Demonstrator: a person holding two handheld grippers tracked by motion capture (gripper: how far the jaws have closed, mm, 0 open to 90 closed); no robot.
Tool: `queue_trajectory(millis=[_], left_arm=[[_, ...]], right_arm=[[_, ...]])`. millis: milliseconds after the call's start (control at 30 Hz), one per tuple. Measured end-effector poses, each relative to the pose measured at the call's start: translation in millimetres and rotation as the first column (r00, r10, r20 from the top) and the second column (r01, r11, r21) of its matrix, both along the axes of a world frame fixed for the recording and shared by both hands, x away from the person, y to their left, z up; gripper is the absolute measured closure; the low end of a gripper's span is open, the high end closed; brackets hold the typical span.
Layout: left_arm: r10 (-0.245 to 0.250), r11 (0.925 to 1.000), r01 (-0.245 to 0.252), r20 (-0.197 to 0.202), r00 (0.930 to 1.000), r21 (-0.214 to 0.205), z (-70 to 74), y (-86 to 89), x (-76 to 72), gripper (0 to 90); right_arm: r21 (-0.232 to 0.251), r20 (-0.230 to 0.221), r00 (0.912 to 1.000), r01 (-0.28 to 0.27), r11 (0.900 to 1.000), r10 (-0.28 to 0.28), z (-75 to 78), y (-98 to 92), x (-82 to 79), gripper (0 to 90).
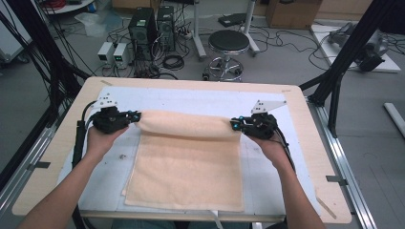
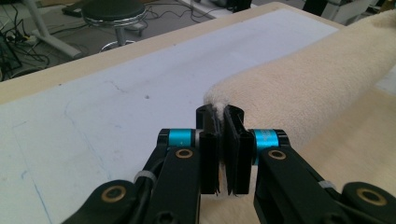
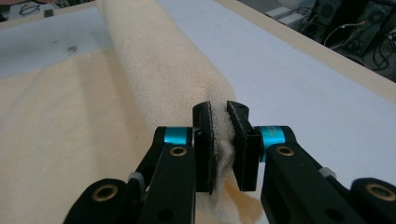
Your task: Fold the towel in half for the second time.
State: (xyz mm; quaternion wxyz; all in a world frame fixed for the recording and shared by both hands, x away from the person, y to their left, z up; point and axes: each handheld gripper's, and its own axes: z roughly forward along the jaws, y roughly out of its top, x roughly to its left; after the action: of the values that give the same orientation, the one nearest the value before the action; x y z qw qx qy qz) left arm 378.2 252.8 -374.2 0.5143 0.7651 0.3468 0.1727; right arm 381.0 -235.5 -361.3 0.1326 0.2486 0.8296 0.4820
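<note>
The tabletop (image 1: 305,138) carries a pale blue mat (image 1: 191,98), and on that mat lies my cream towel (image 1: 186,176), spread flat toward me with its far edge lifted and curled over into a soft roll that runs crosswise between my hands. I take it I am folding the far end over toward myself.

My left gripper (image 1: 135,116) is clamped on the left end of that raised fold; in the left gripper view its jaws stand nearly together with a small tuft of towel (image 2: 299,88) pinched between them. My right gripper (image 1: 233,124) holds the right end the same way, and in the right gripper view a thicker bunch of towel (image 3: 154,65) is squeezed between its jaws.

What worries me most is the bite on the left: it is thin, right at the corner, so a tug could pull the cloth free and drop that end. If one hand travels faster than the other, the fold would land skewed and the edges would not meet. The lower layer could also drag and bunch on the mat if I pull low.
</note>
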Motion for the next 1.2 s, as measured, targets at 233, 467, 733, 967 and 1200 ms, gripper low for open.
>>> queue_trajectory(millis=[233,467,733,967,1200], left_arm=[[-0.049,0.9988,0.049,0.015,0.9987,0.005,-9.5,7.0,-48.2,84.2],[-0.096,0.9952,0.096,-0.021,0.9952,0.017,-26.3,10.9,-93.0,83.7],[-0.124,0.9877,0.129,-0.069,0.9899,0.088,-38.1,16.0,-121.5,72.4],[-0.191,0.9761,0.195,-0.057,0.9800,0.096,-37.6,6.2,-116.3,57.0],[-0.317,0.9327,0.331,-0.116,0.9414,0.143,-48.8,-11.3,-107.6,52.0]], right_arm=[[-0.010,0.029,0.9969,-0.073,0.9973,0.073,0.0,-0.2,-42.1,80.1],[-0.030,0.017,0.9932,-0.115,0.9929,0.115,-25.2,-3.7,-86.5,79.6],[-0.078,-0.056,0.9850,-0.167,0.9828,0.163,-51.6,-7.9,-113.7,64.3],[-0.079,-0.027,0.9893,-0.145,0.9863,0.143,-43.7,-15.0,-116.3,53.7],[-0.174,-0.041,0.9736,-0.228,0.9578,0.225,-54.5,9.5,-107.1,51.0]])
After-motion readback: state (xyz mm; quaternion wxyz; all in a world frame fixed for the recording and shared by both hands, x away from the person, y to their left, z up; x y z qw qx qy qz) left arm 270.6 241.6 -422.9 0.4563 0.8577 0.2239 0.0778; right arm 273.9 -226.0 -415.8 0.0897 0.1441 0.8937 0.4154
